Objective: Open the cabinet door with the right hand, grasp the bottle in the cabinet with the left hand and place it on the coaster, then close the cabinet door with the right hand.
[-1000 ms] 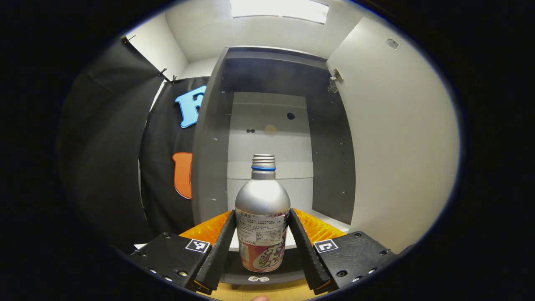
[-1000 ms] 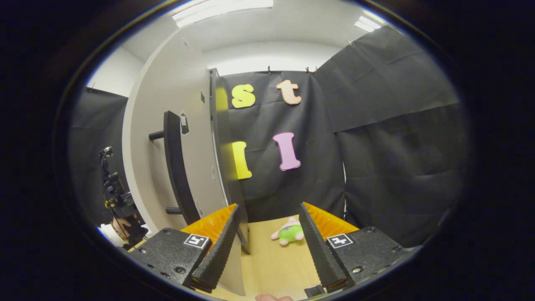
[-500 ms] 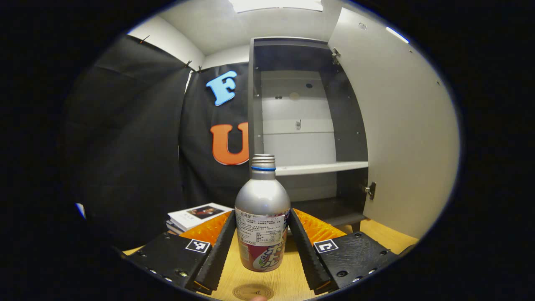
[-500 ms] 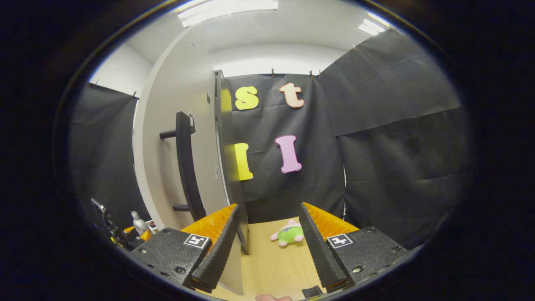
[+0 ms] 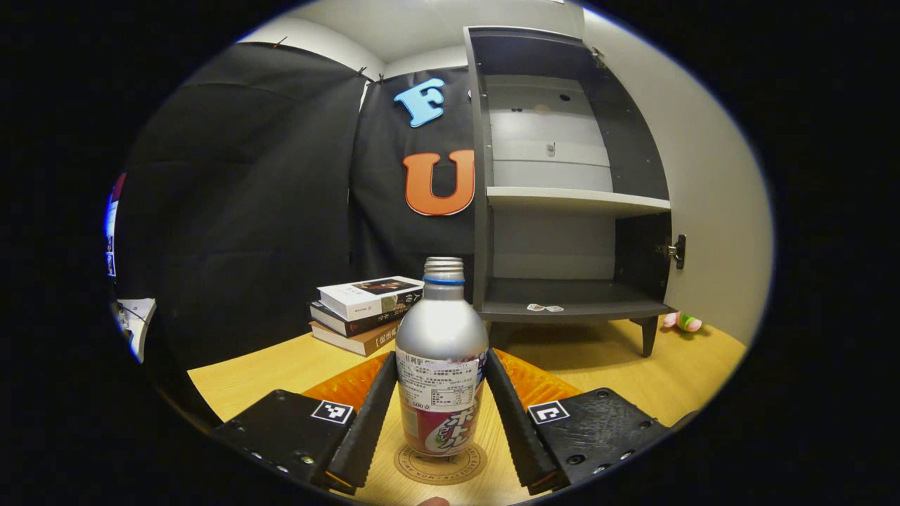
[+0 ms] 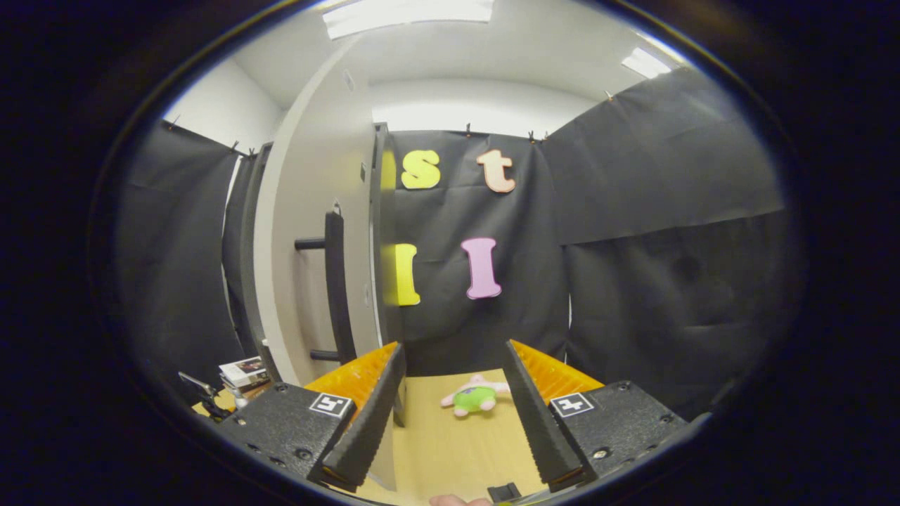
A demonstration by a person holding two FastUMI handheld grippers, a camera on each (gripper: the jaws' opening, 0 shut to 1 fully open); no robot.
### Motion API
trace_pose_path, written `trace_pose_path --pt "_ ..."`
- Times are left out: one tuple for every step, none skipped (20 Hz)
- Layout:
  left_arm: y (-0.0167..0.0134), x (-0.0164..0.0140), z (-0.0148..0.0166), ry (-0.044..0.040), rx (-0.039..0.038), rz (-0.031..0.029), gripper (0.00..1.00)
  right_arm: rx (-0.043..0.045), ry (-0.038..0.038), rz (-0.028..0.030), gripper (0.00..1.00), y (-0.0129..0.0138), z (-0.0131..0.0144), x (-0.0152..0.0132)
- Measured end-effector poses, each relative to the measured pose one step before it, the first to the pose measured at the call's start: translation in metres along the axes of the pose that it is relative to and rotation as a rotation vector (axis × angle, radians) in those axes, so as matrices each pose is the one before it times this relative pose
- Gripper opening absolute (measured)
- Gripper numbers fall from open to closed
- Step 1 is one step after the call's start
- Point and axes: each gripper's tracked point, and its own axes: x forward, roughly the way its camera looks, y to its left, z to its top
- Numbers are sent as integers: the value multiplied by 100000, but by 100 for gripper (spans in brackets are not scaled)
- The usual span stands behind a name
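Withdrawn from the cabinet [image 5: 569, 211], the bottle [image 5: 441, 365] now stands upright over the coaster [image 5: 440, 464] at 6 o'clock, both left tool [image 5: 441, 422] fingers pressing its sides for placement. Right tool [image 6: 453, 414] waits agape, empty, the door handle [image 6: 336, 288] at its 10 o'clock.

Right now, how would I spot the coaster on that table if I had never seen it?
Start at the tall grey cabinet with its door open, then come forward across the wooden table. The coaster is the flat round disc with a printed ring under the silver bottle, unlike the rectangular stacked books.
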Motion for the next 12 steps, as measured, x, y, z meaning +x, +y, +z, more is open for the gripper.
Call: trace_pose_path --pt "-57 91 -509 215 499 -558 75 158 -738 -59 88 -310 56 -206" --pt "-286 -36 -542 335 -168 -1172 75 37 -137 -67 88 -40 79 -145" --pt "-60 -83 -486 318 -215 -292 75 200 -170 47 88 -50 152 -111" --pt "63 -30 -384 147 57 237 75 89 1 -57 88 -20 99 -83" --pt "133 -109 -382 326 98 612 75 204 293 -202 88 -131 -102 -43" --pt "266 -96 -470 333 -261 825 75 218 330 -108 88 53 -83 -32" --pt "-111 -97 285 -2189 -40 46 75 363 405 145 88 71 -111 -19" --pt "-32 -1 -228 142 331 132 76 268 86 81 88 78 47 55" --pt "-26 -278 -61 -362 331 -4 75 -32 111 2 88 5 -45 2" --pt "-110 -348 172 -818 238 -20 75 -248 -86 -120 88 4 113 30" --pt "103 -258 -129 -630 136 359 75 -72 -397 -94 88 18 -31 -125" --pt "207 8 -227 268 -91 529 76 -28 -503 63 88 84 84 8"
